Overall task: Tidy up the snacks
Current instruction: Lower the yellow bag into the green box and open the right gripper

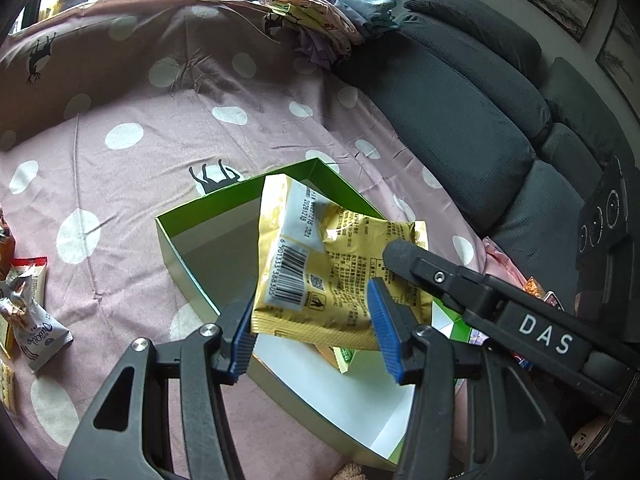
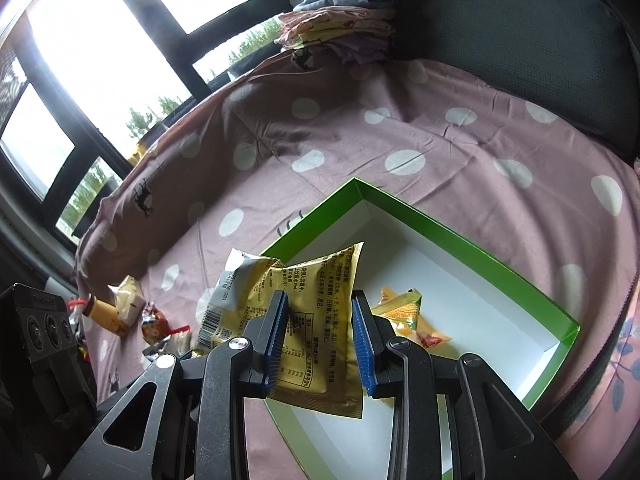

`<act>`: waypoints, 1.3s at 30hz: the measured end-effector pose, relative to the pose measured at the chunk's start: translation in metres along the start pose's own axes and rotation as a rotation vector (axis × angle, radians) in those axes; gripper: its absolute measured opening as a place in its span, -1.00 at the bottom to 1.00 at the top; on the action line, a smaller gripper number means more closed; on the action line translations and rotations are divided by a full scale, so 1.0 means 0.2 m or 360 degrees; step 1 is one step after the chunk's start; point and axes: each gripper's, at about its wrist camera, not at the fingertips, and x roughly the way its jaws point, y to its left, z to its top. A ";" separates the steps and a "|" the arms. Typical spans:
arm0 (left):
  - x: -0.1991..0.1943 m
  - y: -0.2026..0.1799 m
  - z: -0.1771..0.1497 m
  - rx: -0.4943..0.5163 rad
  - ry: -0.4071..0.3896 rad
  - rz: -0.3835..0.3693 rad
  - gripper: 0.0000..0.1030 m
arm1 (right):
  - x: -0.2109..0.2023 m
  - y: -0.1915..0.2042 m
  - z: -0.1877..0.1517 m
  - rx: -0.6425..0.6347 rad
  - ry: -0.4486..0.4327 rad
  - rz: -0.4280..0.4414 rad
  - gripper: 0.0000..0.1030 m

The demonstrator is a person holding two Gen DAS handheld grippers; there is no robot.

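Note:
A yellow snack packet (image 1: 320, 264) with a barcode hangs over the open green box (image 1: 192, 216). Both grippers are at the packet. My left gripper (image 1: 316, 336) has its blue pads either side of the packet's lower edge, set wide. My right gripper (image 2: 320, 340) has its pads around the packet (image 2: 316, 320) from the other side; in the left wrist view its black finger (image 1: 404, 252) lies against the packet. The box (image 2: 460, 236) has a white inside and holds a small yellow-green snack (image 2: 400, 310) and a small orange one (image 2: 434, 340).
Loose snacks lie on the pink dotted sheet at the left (image 1: 32, 320) and also show in the right wrist view (image 2: 132, 312). A dark sofa back (image 1: 460, 120) runs along the right. Folded clothes (image 1: 328, 8) are stacked at the far end.

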 end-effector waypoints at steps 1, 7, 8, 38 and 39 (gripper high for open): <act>0.01 0.00 0.00 -0.0001 0.0008 -0.0005 -0.01 | 0.00 -0.01 0.00 0.0004 0.0002 -0.0009 -0.36; 0.07 0.01 0.00 -0.0027 0.0062 -0.0018 -0.01 | 0.04 -0.04 0.00 0.0028 0.0044 -0.0050 -0.36; 0.08 0.01 -0.01 -0.0032 0.0071 -0.0020 -0.01 | 0.05 -0.05 0.00 0.0032 0.0053 -0.0058 -0.36; 0.25 0.02 -0.01 -0.0066 0.0217 -0.0045 -0.01 | 0.15 -0.16 0.00 0.0117 0.0157 -0.0186 -0.35; 0.25 0.02 -0.01 -0.0062 0.0220 -0.0044 -0.01 | 0.15 -0.16 0.00 0.0122 0.0159 -0.0187 -0.35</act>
